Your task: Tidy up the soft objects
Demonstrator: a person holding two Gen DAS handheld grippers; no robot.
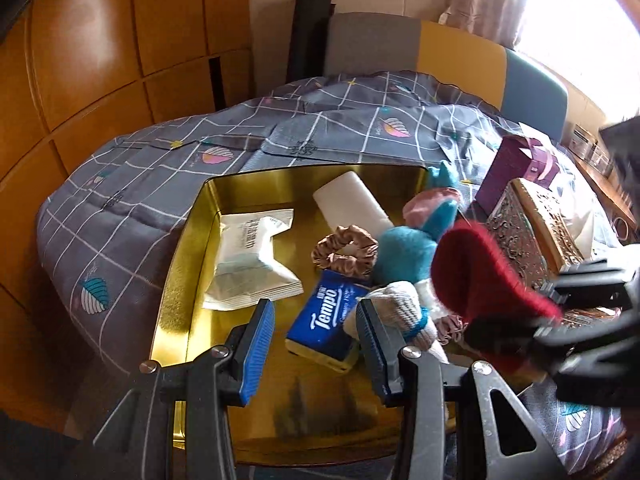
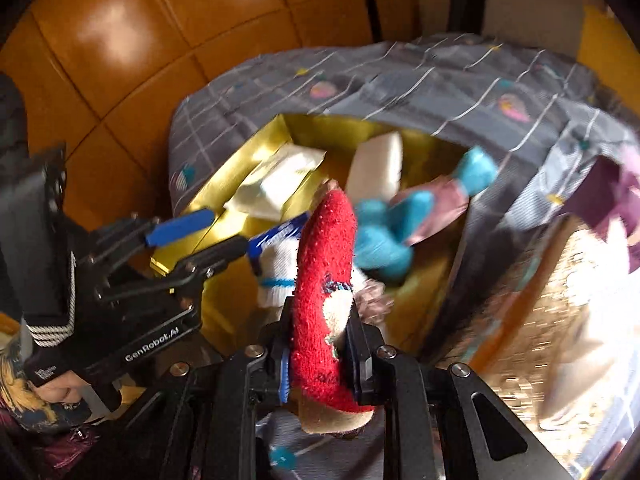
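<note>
My right tool (image 2: 318, 364) is clamped tight on a red sock (image 2: 324, 268), pinching it near the cuff so the toe stands up ahead of the jaws, over the near right part of the gold tin (image 1: 182, 240). My left tool (image 1: 316, 344) hangs about half open with nothing between its blue pads (image 1: 258, 350), low over the tin's near edge, right above the blue Tempo tissue pack (image 1: 326, 316). Already in the tin I see a white wipes packet (image 1: 250, 260), a white block (image 1: 350, 204), a tan scrunchie (image 1: 344, 250), a teal plush toy (image 1: 408, 248) that leans out over the right rim, and a white sock (image 1: 400, 312). The tin sits on a grey checked bedspread (image 1: 140, 184), with an embossed metal box (image 1: 520, 232) and a purple carton (image 1: 516, 164) just beside it on the right. My worry is the crowding: the two tools are close, and lowering the right one further could knock it against the left. If I let go too far right, the sock could drape over the rim or land on the bedspread. It could also nudge the plush toy off the rim.
</note>
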